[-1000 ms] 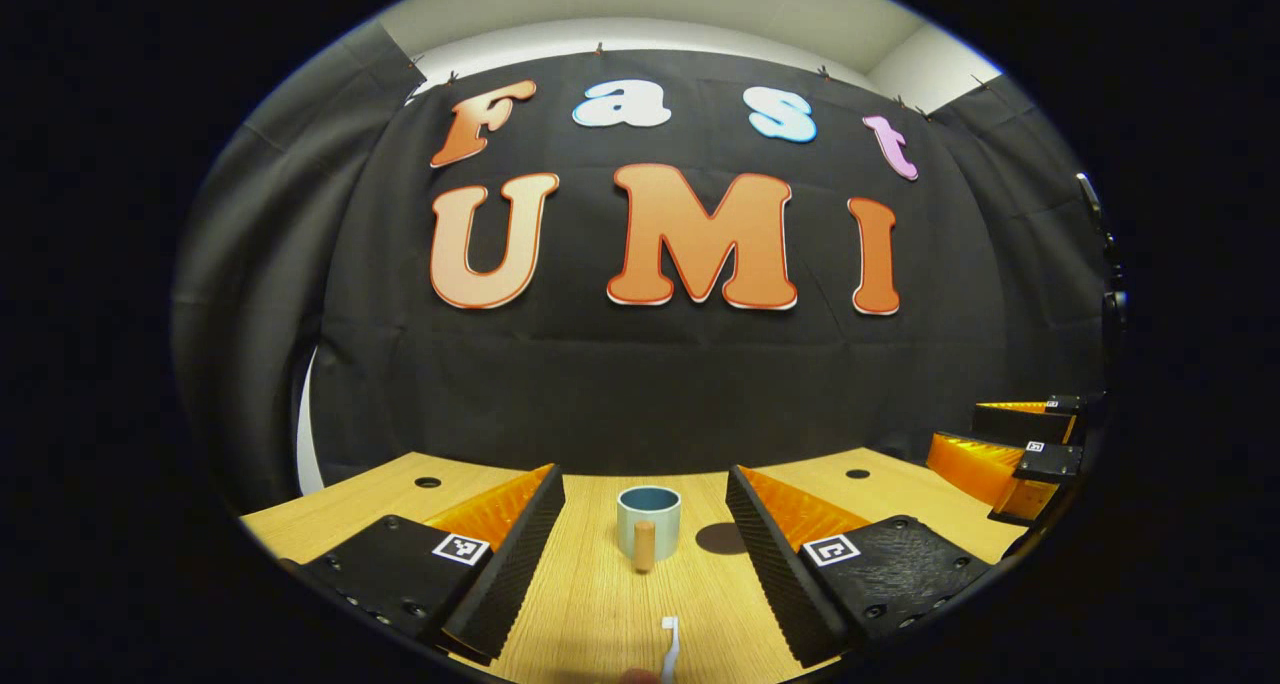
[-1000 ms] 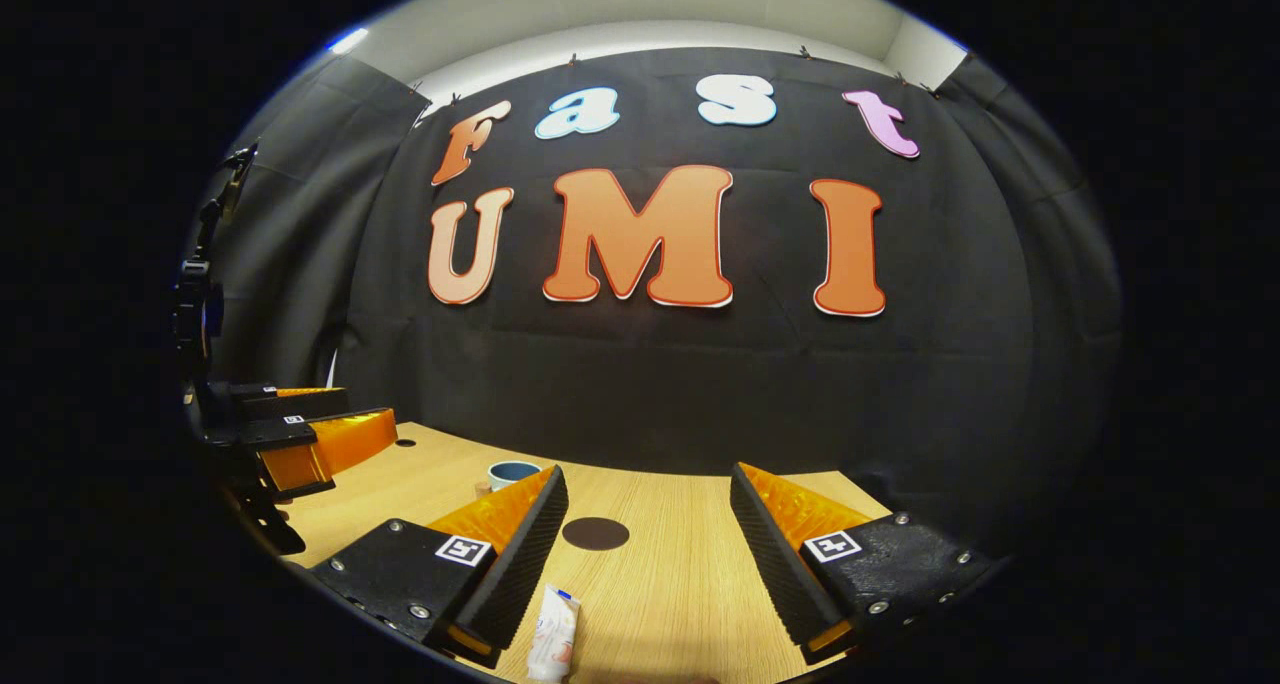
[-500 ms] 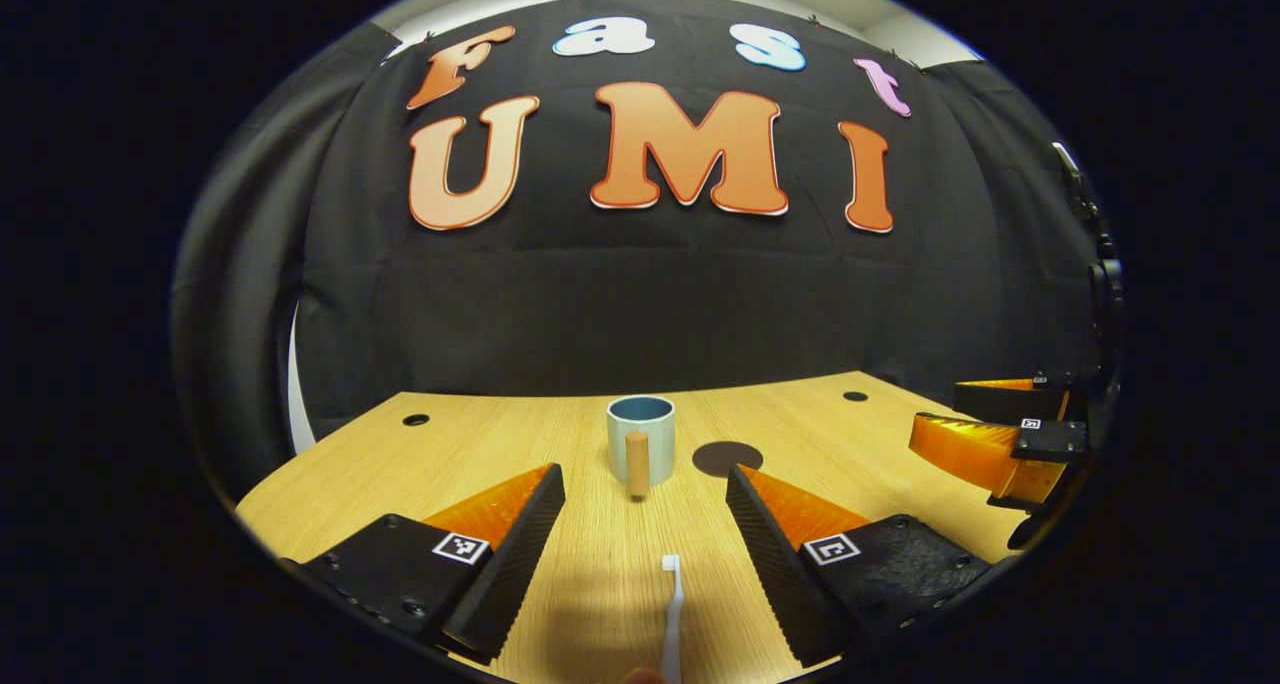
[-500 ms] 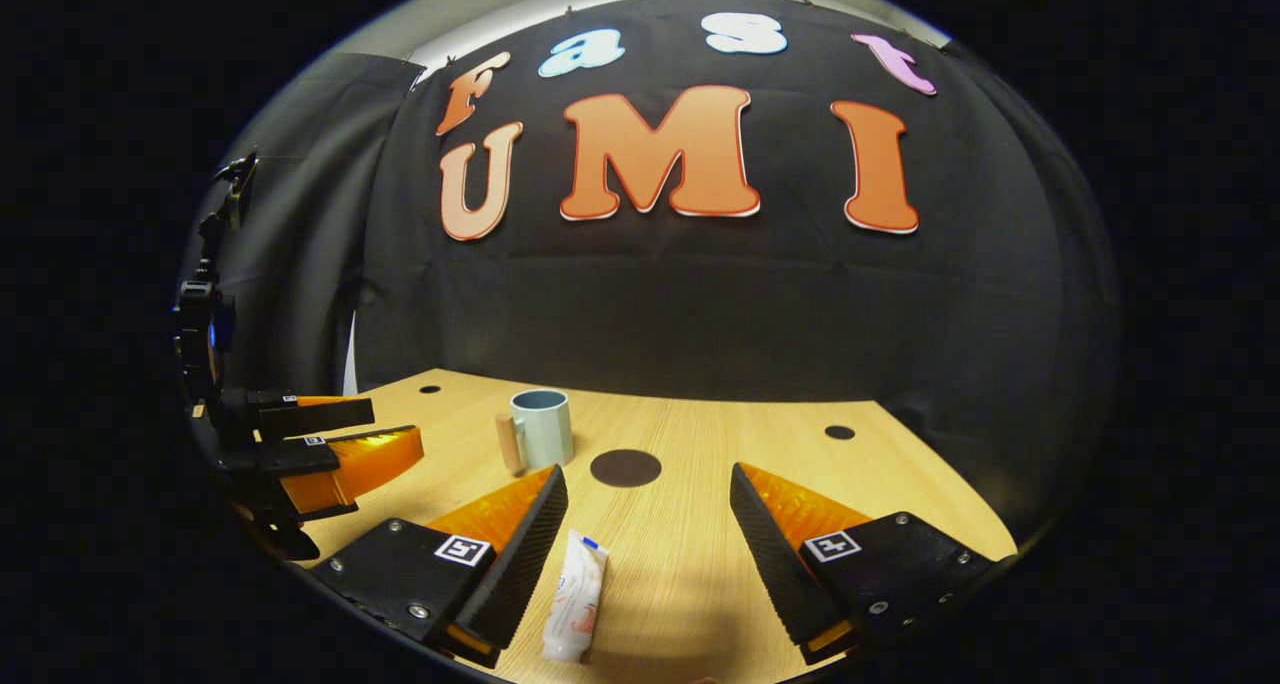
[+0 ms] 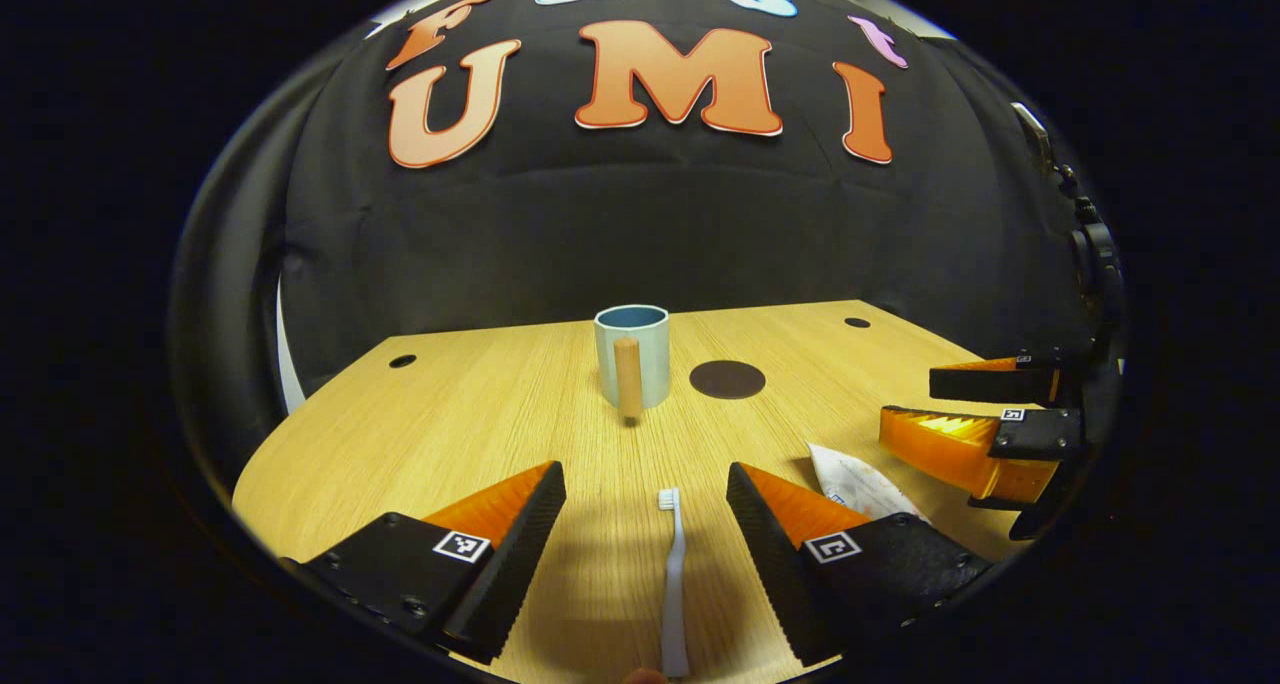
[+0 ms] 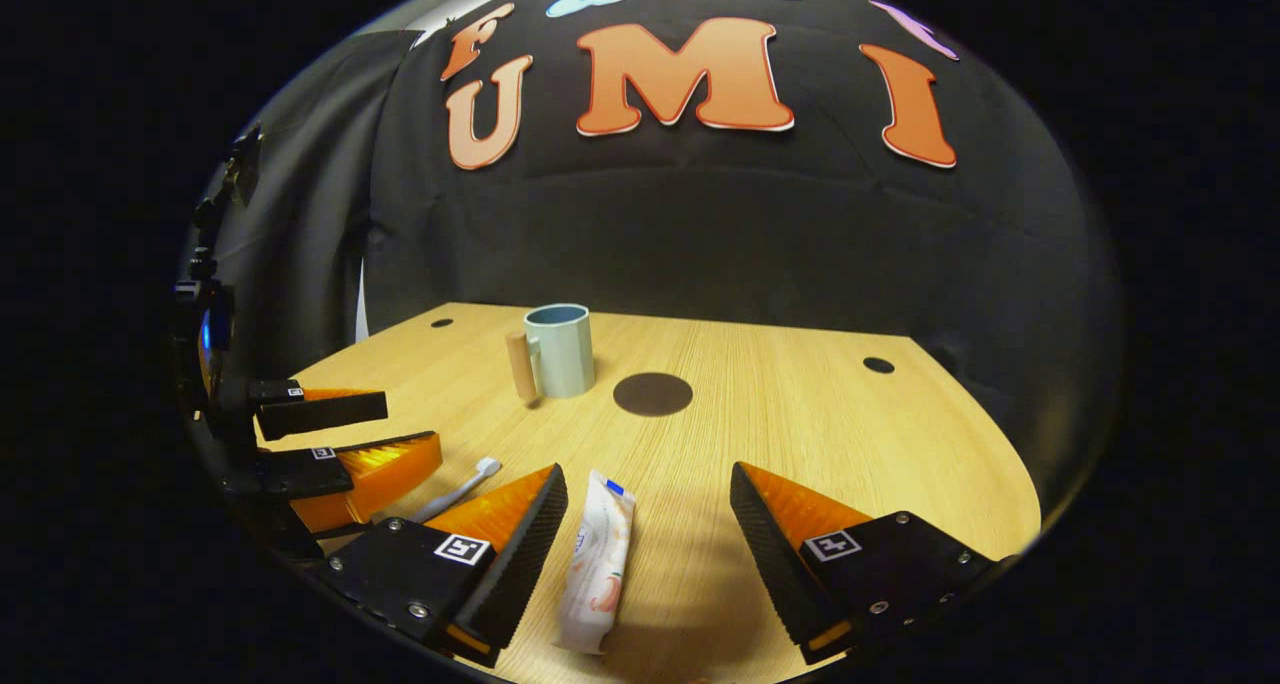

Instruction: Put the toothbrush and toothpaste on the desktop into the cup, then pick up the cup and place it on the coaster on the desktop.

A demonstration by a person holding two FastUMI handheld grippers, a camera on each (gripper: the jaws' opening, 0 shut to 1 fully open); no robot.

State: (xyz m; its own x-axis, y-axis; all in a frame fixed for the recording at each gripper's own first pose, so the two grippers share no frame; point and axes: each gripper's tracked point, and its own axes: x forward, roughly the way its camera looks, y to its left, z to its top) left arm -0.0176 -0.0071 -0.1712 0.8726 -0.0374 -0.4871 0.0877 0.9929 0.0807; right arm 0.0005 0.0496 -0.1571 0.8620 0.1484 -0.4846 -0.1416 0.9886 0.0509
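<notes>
On the wooden desktop [image 5: 450, 414] the toothbrush [image 5: 673, 584] lies between the spread jaws of the left gripper [image 5: 645, 484]; the toothpaste tube [image 6: 597, 562] lies between the right gripper [image 6: 648, 484] jaws, also spread, untouched. Farther back stands the cup [image 6: 560, 349], beside the dark round coaster [image 6: 652, 394]

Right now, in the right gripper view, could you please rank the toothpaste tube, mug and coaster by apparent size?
1. White toothpaste tube, nearest the camera.
2. Pale blue mug.
3. Dark round coaster.
</notes>
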